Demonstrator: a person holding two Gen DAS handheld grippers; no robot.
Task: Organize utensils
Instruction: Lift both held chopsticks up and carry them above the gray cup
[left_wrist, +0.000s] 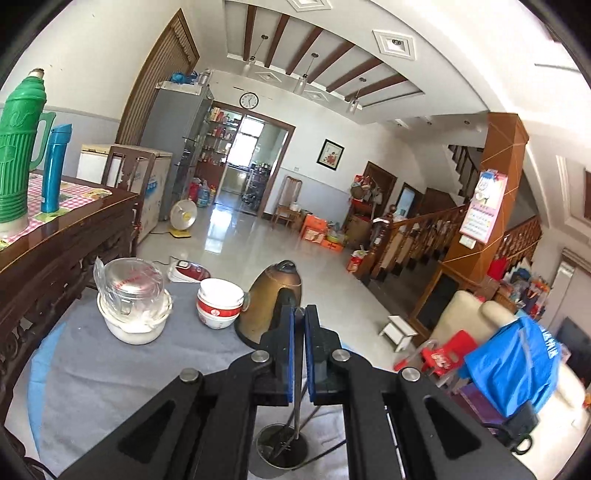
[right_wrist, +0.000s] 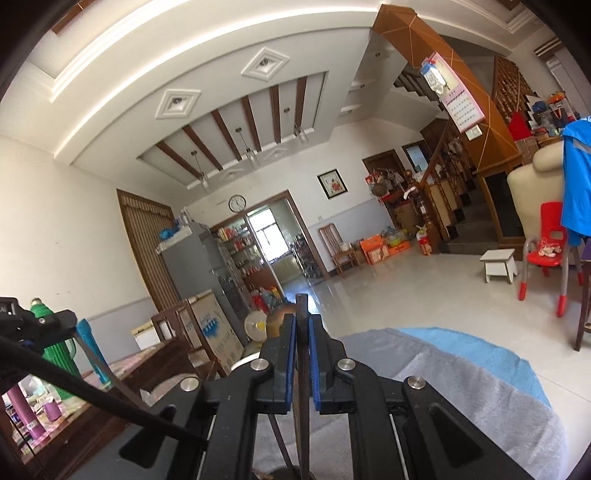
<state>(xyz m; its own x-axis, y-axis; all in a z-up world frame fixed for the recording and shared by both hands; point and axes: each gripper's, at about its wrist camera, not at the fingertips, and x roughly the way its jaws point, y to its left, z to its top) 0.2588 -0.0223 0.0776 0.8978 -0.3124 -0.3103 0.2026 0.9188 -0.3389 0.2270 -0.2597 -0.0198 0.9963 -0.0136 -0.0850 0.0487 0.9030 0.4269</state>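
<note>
Left wrist view: table edge and worktop, read from left to right.
Green thermos (left_wrist: 18, 147) and blue flask (left_wrist: 53, 170): upright on the wooden table (left_wrist: 81, 225), well apart from the work.
White pot (left_wrist: 131, 325): on the grey cloth (left_wrist: 92, 376), with a clear lidded dish nested in it.
Stacked bowls (left_wrist: 219, 302): just beside the brass kettle (left_wrist: 273, 299), which stands right ahead of the jaws.
Left gripper (left_wrist: 299, 314): pinched narrow on a thin metal utensil (left_wrist: 297, 406) that hangs down toward a round metal piece (left_wrist: 282, 443). I cannot tell whether that piece is a holder or the utensil's own bowl.
Right wrist view: left gripper at the far left edge, then open floor beyond.
Right gripper (right_wrist: 302, 319): pinched narrow on a dark stick (right_wrist: 301, 302) — likely a chopstick — whose end pokes up past the pads.
Progress: judged early to middle, since each hand carries one utensil above the cloth and no sorted set shows.
Left to do: set both down in their place, which the views do not show.
In the way: kettle and bowls crowd the space ahead of the left hand — a low swing could clip them.
</note>
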